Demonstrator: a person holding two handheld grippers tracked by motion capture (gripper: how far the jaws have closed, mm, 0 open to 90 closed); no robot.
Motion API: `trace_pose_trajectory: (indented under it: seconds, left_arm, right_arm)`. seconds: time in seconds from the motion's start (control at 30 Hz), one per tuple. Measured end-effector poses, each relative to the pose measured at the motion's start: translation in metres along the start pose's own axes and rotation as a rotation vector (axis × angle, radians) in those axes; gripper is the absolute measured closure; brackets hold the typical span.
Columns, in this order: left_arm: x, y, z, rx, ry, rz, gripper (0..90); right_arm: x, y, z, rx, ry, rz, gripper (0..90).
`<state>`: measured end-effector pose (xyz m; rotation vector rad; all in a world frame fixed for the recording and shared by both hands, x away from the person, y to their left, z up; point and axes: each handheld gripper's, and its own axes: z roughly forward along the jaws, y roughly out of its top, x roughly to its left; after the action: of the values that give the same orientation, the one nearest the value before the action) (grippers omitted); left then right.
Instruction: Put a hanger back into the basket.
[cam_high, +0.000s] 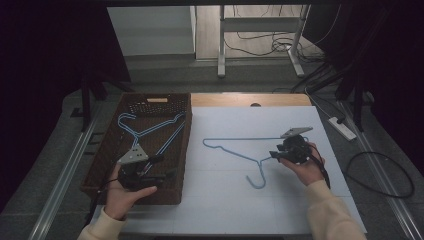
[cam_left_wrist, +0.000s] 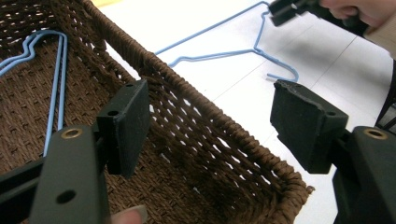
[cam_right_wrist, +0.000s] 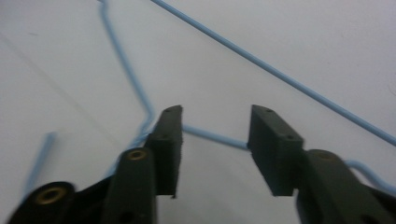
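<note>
A blue wire hanger (cam_high: 240, 138) lies flat on the white sheet (cam_high: 225, 205), its hook toward me. My right gripper (cam_high: 274, 155) is low at the hanger's right shoulder. In the right gripper view its jaws (cam_right_wrist: 216, 114) stand partly apart, and the hanger wire (cam_right_wrist: 212, 135) crosses the gap without touching the pads. My left gripper (cam_high: 165, 167) hovers over the near right corner of a brown wicker basket (cam_high: 155, 96), open and holding nothing. In the left gripper view its wide jaws (cam_left_wrist: 210, 98) frame the basket rim (cam_left_wrist: 243, 135). More blue hangers (cam_high: 150, 131) (cam_left_wrist: 60, 79) lie inside the basket.
The basket fills the left part of the table. A strip of bare wood (cam_high: 250, 100) shows at the far edge. On the floor to the right are a power strip (cam_high: 342, 127) and looped cables (cam_high: 380, 175). A metal desk frame (cam_high: 220, 50) stands beyond.
</note>
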<state>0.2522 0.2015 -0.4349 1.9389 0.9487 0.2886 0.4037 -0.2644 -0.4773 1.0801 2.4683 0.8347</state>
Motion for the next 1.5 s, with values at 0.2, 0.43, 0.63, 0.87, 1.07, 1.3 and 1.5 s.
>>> trace_pose_trajectory:
  seconds: [0.2,0.43,0.63,0.87,1.07,1.3,1.5]
  left_arm:
    - [-0.001,0.0,0.0,-0.004,-0.001,0.0,29.2]
    - [0.0,0.0,0.001,-0.002,0.001,-0.002,29.2]
    - [0.0,0.0,0.001,0.0,0.003,-0.003,29.2]
    - [0.001,0.0,0.0,0.0,0.004,-0.001,29.3]
    - [0.001,0.0,0.001,0.003,0.004,0.0,29.3]
    - [0.002,0.001,0.0,0.001,0.003,-0.002,29.2]
    - [0.002,0.001,-0.001,-0.006,0.004,-0.004,29.3]
  right_arm:
    - [-0.024,0.012,0.028,0.107,-0.017,0.005,89.4]
    - [-0.04,0.013,0.039,0.162,-0.047,0.024,90.0]
    - [-0.044,0.01,0.039,0.165,-0.032,0.037,90.0]
    - [-0.042,0.004,0.032,0.197,-0.019,0.034,90.0]
    - [-0.036,-0.003,0.025,0.218,-0.002,0.032,90.0]
    - [-0.02,-0.012,0.014,0.249,0.03,0.007,90.0]
    - [-0.007,-0.022,0.005,0.262,0.081,0.005,90.0]
